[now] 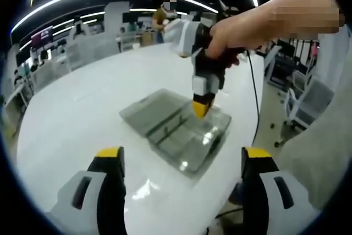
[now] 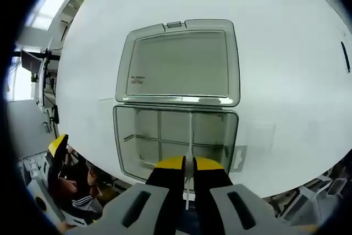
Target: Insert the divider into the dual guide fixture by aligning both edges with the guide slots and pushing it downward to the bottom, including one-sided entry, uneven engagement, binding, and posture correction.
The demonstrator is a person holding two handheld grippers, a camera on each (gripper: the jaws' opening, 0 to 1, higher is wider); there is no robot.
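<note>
Divider [image 2: 190, 136] apparently between right hand-held gripper [image 2: 189, 164] tips

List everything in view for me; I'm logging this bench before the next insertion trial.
Organizer box: one, clear grey, open on the table, hinged lid lying flat beside the tray.
Divider: one, thin, clear, upright over the tray, pinched at its near end.
Table: one, white.
Cable: one, black, trailing off the table edge.
Office background: desks and monitors, blurred.
Right gripper: black and white, yellow tips, shut on the divider; held by a hand.
Left gripper: same colours, open, hovering short of the box.
</note>
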